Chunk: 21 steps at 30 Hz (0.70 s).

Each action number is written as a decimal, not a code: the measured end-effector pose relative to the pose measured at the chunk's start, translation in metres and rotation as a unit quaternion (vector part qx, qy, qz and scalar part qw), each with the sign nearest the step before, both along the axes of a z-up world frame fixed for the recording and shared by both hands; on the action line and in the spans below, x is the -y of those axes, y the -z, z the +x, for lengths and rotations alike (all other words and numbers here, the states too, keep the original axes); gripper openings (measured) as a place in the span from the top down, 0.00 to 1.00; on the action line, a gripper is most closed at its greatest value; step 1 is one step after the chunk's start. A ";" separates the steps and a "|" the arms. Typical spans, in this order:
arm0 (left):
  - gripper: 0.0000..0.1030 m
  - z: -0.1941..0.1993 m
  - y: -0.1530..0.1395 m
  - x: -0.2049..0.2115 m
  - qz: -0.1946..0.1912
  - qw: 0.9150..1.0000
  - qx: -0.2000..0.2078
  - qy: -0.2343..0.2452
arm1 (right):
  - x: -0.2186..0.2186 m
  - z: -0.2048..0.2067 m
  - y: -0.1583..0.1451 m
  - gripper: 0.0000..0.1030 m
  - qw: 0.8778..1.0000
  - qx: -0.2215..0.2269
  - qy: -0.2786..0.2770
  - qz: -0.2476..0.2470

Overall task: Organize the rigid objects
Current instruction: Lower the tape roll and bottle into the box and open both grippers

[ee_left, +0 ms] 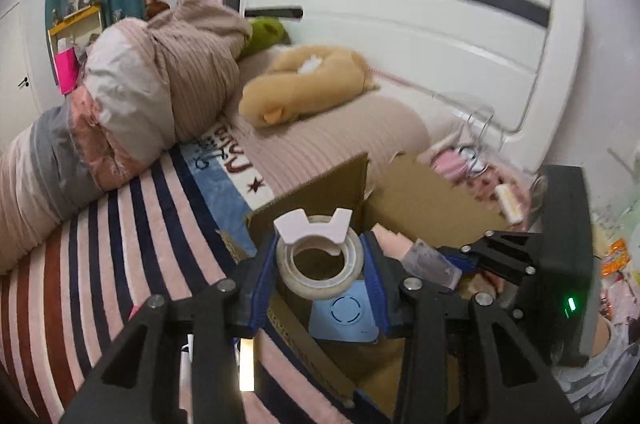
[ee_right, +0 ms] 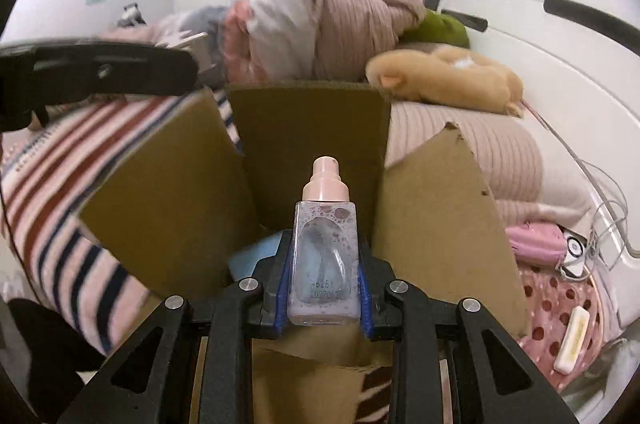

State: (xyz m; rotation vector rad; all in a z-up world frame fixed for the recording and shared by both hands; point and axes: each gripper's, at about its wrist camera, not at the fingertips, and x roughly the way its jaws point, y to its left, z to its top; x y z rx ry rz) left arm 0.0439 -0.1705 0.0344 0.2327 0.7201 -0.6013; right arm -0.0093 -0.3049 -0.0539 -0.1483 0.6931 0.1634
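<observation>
My left gripper (ee_left: 320,264) is shut on a clear tape roll (ee_left: 300,278) with a white cutter tab (ee_left: 312,226), held over an open cardboard box (ee_left: 320,191) on the bed. A blue flat object (ee_left: 344,316) lies inside the box. My right gripper (ee_right: 323,280) is shut on a clear pump bottle (ee_right: 324,264) with a pink cap, also above the box (ee_right: 308,127). The right gripper and its bottle show at the right of the left wrist view (ee_left: 432,260).
The box sits on a striped blanket (ee_left: 120,244). A tan plush toy (ee_left: 308,83), bundled bedding (ee_left: 160,71) and a white headboard (ee_left: 440,23) lie behind. Pink items, cables and a small cream bar (ee_right: 574,340) lie to the right.
</observation>
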 end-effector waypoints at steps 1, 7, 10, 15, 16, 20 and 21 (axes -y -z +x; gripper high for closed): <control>0.63 0.007 0.005 0.007 0.013 1.000 -0.009 -0.004 | -0.002 -0.001 0.001 0.78 1.000 0.003 0.000 -0.008; 0.63 0.025 0.023 0.022 0.071 0.997 -0.021 -0.019 | 0.001 -0.010 -0.004 0.69 1.000 0.020 -0.006 0.001; 0.63 0.030 0.028 0.030 0.096 0.995 -0.017 -0.020 | 0.003 -0.010 -0.006 0.69 1.000 0.022 -0.011 0.012; 0.63 0.039 0.036 0.036 0.120 0.992 -0.027 -0.022 | 0.006 -0.004 -0.007 0.68 1.000 0.019 -0.007 0.023; 0.63 0.039 0.038 0.036 0.127 0.991 -0.025 -0.025 | 0.006 -0.005 -0.007 0.67 1.000 0.018 -0.007 0.024; 0.51 0.037 0.034 0.033 0.122 0.992 -0.018 -0.028 | 0.004 -0.006 -0.008 0.55 1.000 0.019 -0.007 0.017; 0.48 0.035 0.032 0.030 0.117 0.993 -0.015 -0.028 | 0.003 -0.007 -0.008 0.55 1.000 0.019 -0.006 0.013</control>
